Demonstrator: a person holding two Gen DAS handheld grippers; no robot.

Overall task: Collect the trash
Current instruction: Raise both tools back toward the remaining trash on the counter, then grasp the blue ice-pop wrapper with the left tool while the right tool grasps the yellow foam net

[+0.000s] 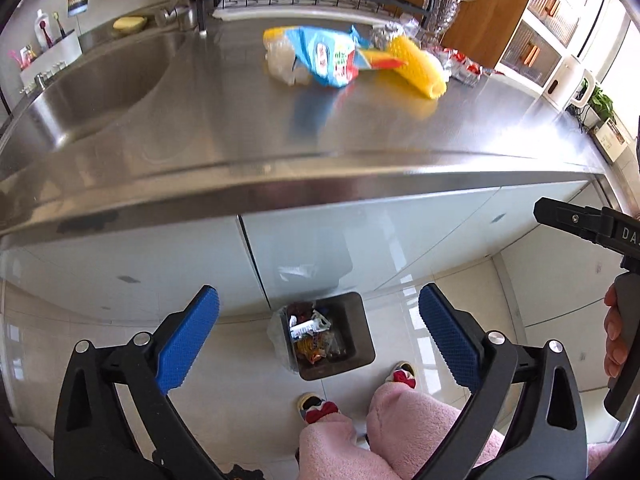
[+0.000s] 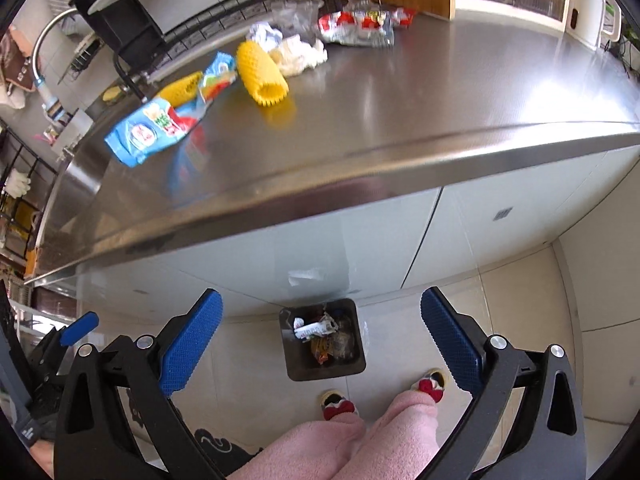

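Left wrist view | my left gripper (image 1: 318, 336) wide open, holding nothing | right gripper (image 2: 320, 338) wide open, empty | trash bin (image 1: 362, 344) at 6 o'clock | blue wrapper (image 1: 332, 58) at 12 on counter (image 1: 240, 136)

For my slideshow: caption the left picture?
Open tongs above the bin; wrappers wait on the counter.

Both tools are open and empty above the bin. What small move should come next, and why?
Probably lift the left tool toward the blue wrapper on the counter. The bin already holds trash, both tools hold nothing, and that wrapper lies nearest the left side of the pile.
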